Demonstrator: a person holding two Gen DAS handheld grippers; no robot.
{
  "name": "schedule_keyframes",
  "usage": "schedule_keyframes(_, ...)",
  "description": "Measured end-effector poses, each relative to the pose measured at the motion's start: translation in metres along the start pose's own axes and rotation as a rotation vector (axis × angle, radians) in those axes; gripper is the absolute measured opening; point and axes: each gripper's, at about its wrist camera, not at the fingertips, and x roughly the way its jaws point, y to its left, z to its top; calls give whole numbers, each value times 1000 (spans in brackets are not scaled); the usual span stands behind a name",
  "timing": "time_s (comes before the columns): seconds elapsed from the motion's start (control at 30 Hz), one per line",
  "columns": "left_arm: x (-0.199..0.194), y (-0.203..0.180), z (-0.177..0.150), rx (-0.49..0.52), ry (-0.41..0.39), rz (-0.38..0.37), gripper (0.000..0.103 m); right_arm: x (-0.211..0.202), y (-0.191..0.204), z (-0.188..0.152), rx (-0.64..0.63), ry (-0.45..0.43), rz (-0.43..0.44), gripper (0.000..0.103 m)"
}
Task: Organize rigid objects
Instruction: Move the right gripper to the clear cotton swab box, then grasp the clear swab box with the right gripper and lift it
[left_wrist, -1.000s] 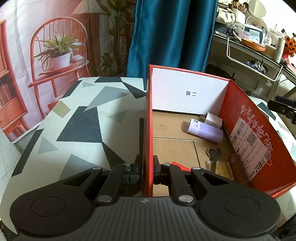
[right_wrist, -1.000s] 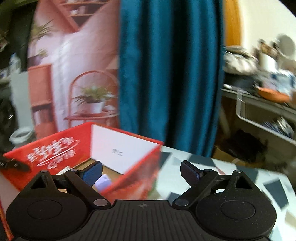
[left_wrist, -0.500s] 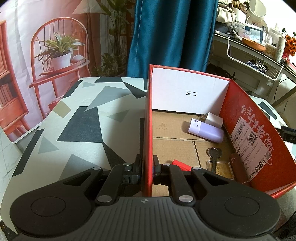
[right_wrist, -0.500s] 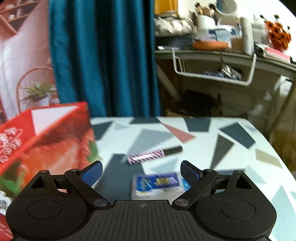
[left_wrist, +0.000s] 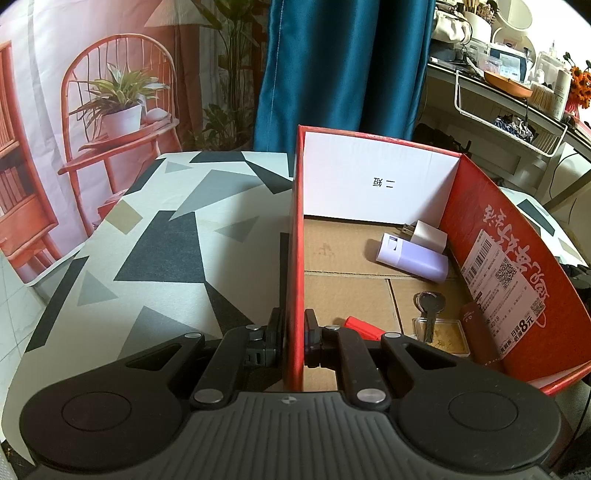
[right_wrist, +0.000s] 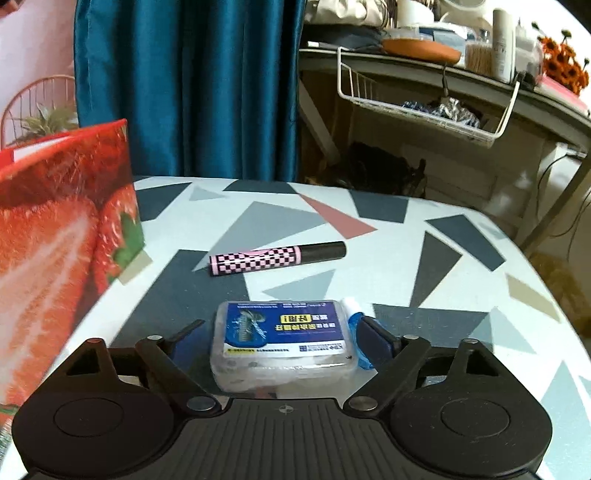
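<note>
My left gripper (left_wrist: 294, 338) is shut on the left wall of the red cardboard box (left_wrist: 294, 229). Inside the box lie a lilac case (left_wrist: 412, 257), a white charger plug (left_wrist: 428, 235), a key (left_wrist: 429, 304) on a clear square case (left_wrist: 447, 334), a red piece (left_wrist: 362, 327) and a dark red tube (left_wrist: 476, 325). My right gripper (right_wrist: 282, 341) is open, its fingers on either side of a clear plastic box with a blue label (right_wrist: 284, 341) on the table. A pink-and-black checkered tube (right_wrist: 277, 257) lies beyond it.
The box's strawberry-printed outer wall (right_wrist: 55, 240) stands to the left of the right gripper. A small blue-and-white item (right_wrist: 354, 314) touches the plastic box's right side. The patterned table edge (right_wrist: 535, 266) curves at the right. A cluttered shelf with a wire basket (right_wrist: 424, 99) stands behind.
My right gripper has swung from over the red box to the right and down, and now straddles the blue-labelled plastic box. The left gripper has stayed clamped on the box wall.
</note>
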Motion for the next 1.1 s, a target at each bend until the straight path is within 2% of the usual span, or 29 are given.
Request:
schedule_keyframes(0.1, 0, 0, 0, 1, 1, 2, 13, -1, 1, -3, -4, 7, -9, 78)
schedule_keyframes(0.27, 0, 0, 0, -3, 0, -2, 13, -5, 1, -4, -1, -3, 2, 77)
schedule_keyframes(0.43, 0, 1, -1, -2, 1, -1, 13, -7, 13, -5, -79, -4, 69, 77)
schedule_keyframes(0.57, 0, 1, -1, -2, 1, 0, 13, -6, 11, -4, -72, 10, 134, 77)
schedule_keyframes(1.1, 1, 0, -2, 2, 5, 2, 12, -12, 16, -7, -91, 4, 134, 76)
